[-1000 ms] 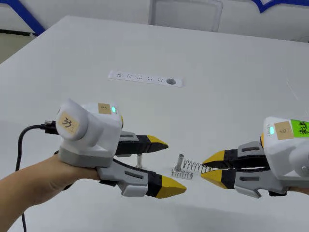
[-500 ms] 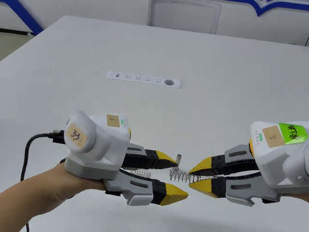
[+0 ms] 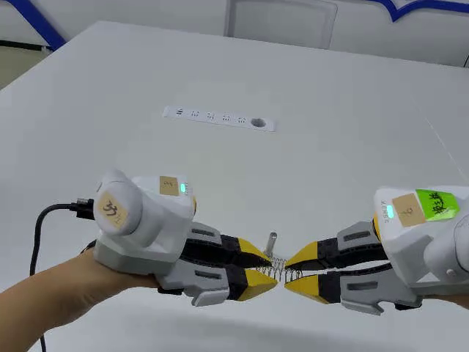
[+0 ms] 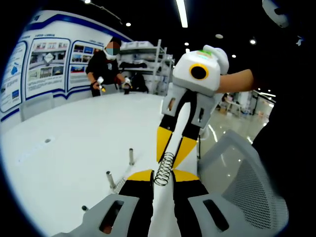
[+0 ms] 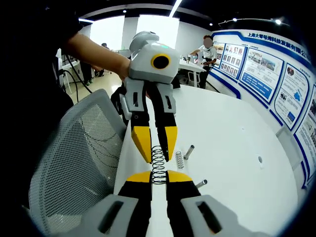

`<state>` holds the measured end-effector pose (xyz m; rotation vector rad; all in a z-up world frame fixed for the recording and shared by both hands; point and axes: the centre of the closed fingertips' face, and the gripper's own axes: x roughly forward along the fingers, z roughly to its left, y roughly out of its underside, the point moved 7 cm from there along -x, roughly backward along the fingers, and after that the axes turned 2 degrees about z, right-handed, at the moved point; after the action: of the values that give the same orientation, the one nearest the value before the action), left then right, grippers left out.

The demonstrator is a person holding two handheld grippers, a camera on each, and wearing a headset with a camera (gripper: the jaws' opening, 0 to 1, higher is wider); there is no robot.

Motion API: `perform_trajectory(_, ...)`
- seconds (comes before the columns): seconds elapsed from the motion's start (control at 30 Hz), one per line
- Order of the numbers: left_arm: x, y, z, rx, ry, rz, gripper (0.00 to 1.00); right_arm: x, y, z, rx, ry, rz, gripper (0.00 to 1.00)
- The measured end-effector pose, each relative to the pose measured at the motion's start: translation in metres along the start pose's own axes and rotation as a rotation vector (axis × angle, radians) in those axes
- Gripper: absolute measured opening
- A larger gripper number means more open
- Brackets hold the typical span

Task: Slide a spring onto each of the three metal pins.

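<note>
Both of my claws are pinched onto one spring (image 3: 279, 267), the left claw (image 3: 265, 270) on one end and the right claw (image 3: 291, 272) on the other, tips nearly meeting above the desk (image 3: 330, 147); the coil spans the small gap between them, just in front of an upright metal pin (image 3: 271, 243).

The worry, as I judge it, is the shared hold; if my hands drift apart the coil stretches or kinks, and if they crowd together it bows and may spring out of one grip (a loose spring will roll off fast). With both ends squeezed flat there is also no open mouth to offer a pin, so one claw must let go, and a careless release could flick the spring away.

The left gripper view shows a near pin (image 4: 109, 179) and a farther pin (image 4: 131, 156) standing close by; a low sweep could topple them; a second spring (image 5: 179, 159) lies on the desk beside them and could be nudged too.
</note>
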<state>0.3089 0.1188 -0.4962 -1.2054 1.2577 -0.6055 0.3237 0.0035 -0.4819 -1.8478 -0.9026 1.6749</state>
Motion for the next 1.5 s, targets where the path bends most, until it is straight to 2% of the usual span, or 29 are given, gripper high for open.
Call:
perform_trajectory(0.07,0.0,-0.001,-0.002,0.028,0.006,-0.007,0.14,-0.003,-0.004,0.0,0.019,-0.011,-0.034,0.11)
perform_trajectory(0.17,0.001,-0.003,-0.002,0.05,0.007,-0.011,0.12,-0.003,-0.004,-0.001,0.006,-0.013,-0.032,0.1)
perform_trajectory(0.27,0.001,-0.001,-0.003,0.129,0.015,0.017,0.1,-0.002,-0.003,0.0,-0.002,-0.018,-0.027,0.1)
perform_trajectory(0.33,0.001,-0.002,-0.005,0.146,0.016,0.023,0.1,-0.001,-0.003,0.002,-0.012,-0.021,-0.026,0.11)
perform_trajectory(0.47,-0.001,-0.003,-0.003,0.14,0.007,0.007,0.1,-0.002,-0.005,0.0,-0.01,-0.005,-0.051,0.12)
perform_trajectory(0.6,-0.003,-0.009,-0.004,0.138,0.016,-0.023,0.09,-0.003,-0.003,-0.004,0.011,0.008,-0.051,0.16)
perform_trajectory(0.63,-0.003,-0.01,-0.005,0.141,0.019,-0.027,0.09,-0.003,-0.002,-0.005,0.024,0.005,-0.054,0.17)
perform_trajectory(0.73,-0.003,-0.012,-0.004,0.158,0.016,-0.021,0.09,-0.004,0.0,-0.004,0.005,0.001,-0.07,0.13)
perform_trajectory(0.97,-0.004,-0.013,-0.006,0.176,0.035,-0.031,0.09,-0.009,-0.003,-0.002,0.066,-0.033,-0.131,0.11)
perform_trajectory(1.27,-0.005,-0.013,-0.007,0.194,0.047,-0.029,0.09,-0.015,-0.015,-0.001,0.078,-0.075,-0.181,0.11)
perform_trajectory(1.5,-0.005,-0.01,-0.008,0.235,0.042,0.016,0.09,-0.011,-0.021,0.001,0.099,-0.087,-0.209,0.11)
